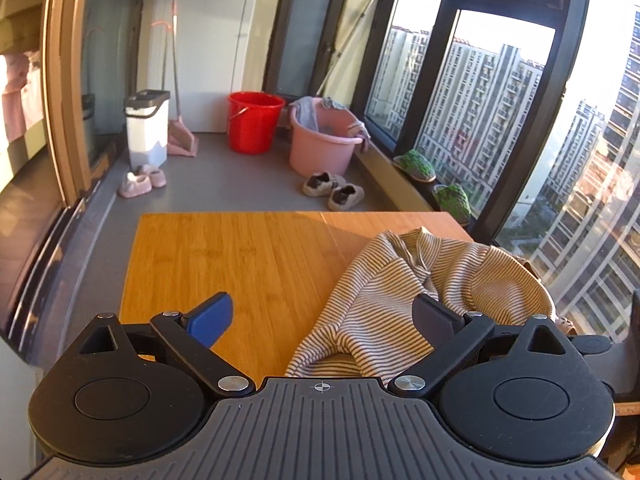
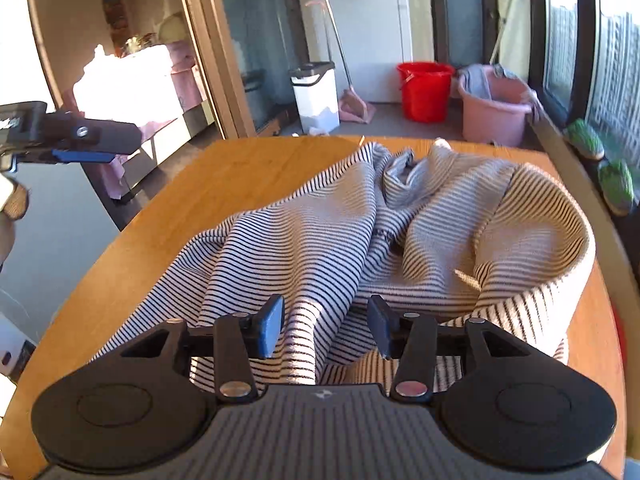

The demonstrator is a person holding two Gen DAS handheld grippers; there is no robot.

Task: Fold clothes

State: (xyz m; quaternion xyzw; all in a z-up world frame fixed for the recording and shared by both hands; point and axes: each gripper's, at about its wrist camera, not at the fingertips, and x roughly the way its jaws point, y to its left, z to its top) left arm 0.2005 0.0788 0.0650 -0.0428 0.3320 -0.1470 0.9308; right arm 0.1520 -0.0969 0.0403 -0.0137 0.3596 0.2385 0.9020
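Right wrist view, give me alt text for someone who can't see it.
A crumpled striped garment lies on a wooden table, with the right gripper open just over its near edge, a raised fold between the fingers. The left gripper shows at far left; a red bucket and pink basin stand beyond.

The left half of the wooden table (image 1: 224, 256) lies bare, giving open room to pass. A crumpled striped garment (image 1: 404, 300) heaps over the right half, reaching the edge beside the window sill (image 2: 576, 168).
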